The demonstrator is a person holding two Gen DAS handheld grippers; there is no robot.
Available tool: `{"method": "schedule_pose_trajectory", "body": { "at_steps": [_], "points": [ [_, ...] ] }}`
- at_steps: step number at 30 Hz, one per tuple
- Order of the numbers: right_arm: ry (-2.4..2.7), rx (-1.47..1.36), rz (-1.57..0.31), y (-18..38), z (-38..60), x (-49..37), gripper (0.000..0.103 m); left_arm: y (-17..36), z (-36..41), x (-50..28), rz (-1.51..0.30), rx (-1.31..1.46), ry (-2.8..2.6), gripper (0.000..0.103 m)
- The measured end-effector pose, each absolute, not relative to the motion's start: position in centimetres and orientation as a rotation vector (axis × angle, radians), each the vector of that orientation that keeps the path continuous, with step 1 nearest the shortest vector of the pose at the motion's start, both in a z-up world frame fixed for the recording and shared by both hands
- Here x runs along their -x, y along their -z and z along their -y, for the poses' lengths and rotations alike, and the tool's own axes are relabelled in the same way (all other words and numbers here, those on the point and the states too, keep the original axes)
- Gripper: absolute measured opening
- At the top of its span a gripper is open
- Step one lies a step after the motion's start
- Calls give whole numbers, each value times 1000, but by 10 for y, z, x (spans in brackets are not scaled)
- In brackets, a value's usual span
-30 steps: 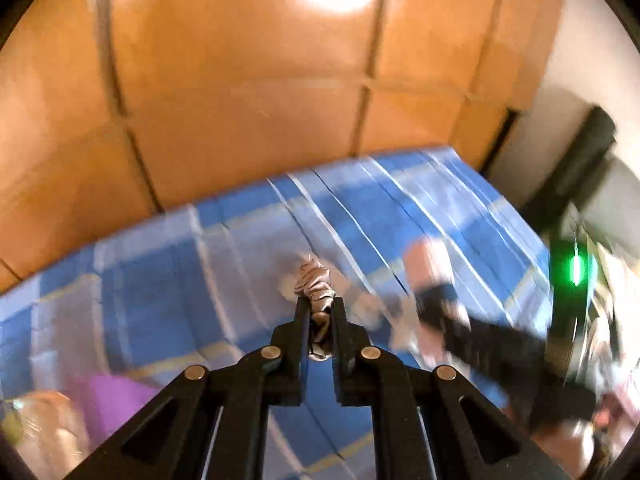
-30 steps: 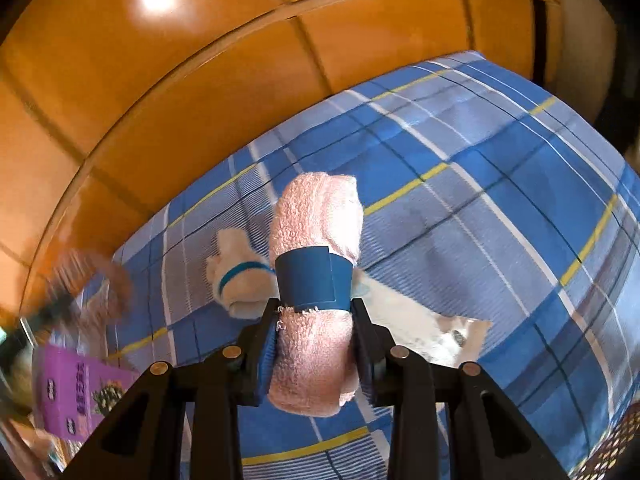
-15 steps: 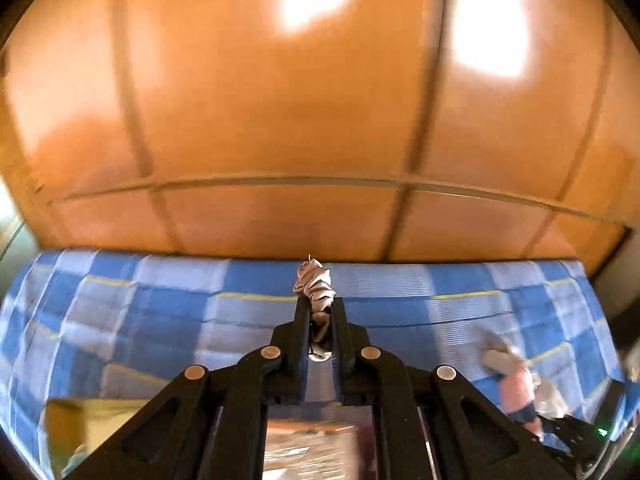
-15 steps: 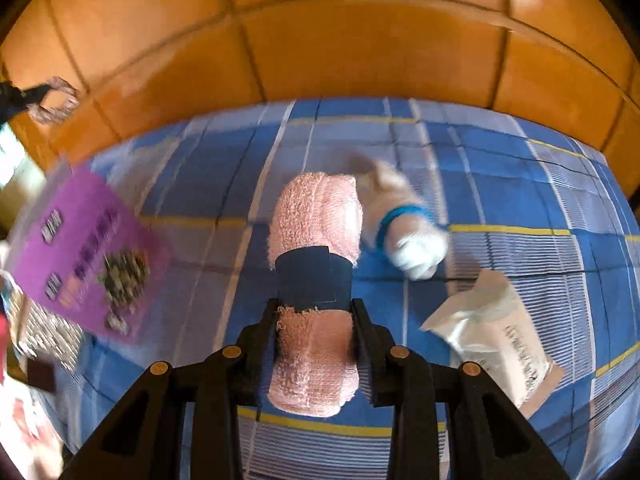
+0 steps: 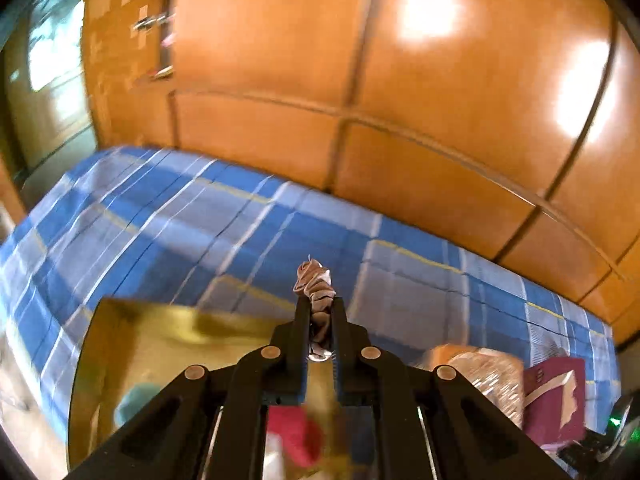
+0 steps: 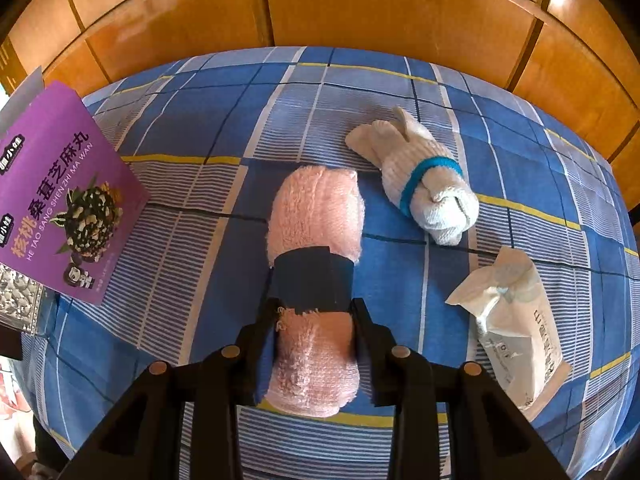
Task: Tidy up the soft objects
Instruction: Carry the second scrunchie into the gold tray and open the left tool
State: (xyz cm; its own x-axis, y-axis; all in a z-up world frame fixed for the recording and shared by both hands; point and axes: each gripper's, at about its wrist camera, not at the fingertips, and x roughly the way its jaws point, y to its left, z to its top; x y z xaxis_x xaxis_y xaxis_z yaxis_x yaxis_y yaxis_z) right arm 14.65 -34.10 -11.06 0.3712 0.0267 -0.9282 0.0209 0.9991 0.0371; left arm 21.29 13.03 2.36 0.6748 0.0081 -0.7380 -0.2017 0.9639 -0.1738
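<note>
My left gripper (image 5: 319,312) is shut on a small crumpled brown-grey fabric piece (image 5: 315,282) and holds it above a gold box (image 5: 132,344) that holds a teal item (image 5: 134,400) and a red soft item (image 5: 294,432). My right gripper (image 6: 314,312) is shut on a rolled pink towel (image 6: 316,216) with a dark blue band, held just over the blue plaid cloth (image 6: 224,128). A rolled white sock with a blue band (image 6: 424,184) lies on the cloth to the right of the towel.
A purple snack box (image 6: 60,200) lies at the left and a white packet (image 6: 516,320) at the right. Wooden panels (image 6: 360,4) back the bed. In the left wrist view, packaged goods and a maroon box (image 5: 554,396) sit at the right.
My left gripper swung left with the fabric piece and now hangs over the gold box. My right gripper turned left with the towel, bringing the sock and packet to its right.
</note>
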Motion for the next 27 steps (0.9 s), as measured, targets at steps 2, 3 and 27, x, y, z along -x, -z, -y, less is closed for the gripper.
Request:
{"method": "schedule_pose_trajectory", "body": {
  "at_steps": [2, 3, 27],
  "points": [
    [-1, -37, -1198, 112, 338, -146, 34, -14, -145, -194, -825, 256, -145, 9],
    [0, -36, -1200, 113, 337, -146, 35, -9, -151, -186, -828, 260, -154, 9],
    [35, 184, -1161, 118, 299, -133, 35, 82, -250, -57, -948, 354, -327, 13]
  ]
}}
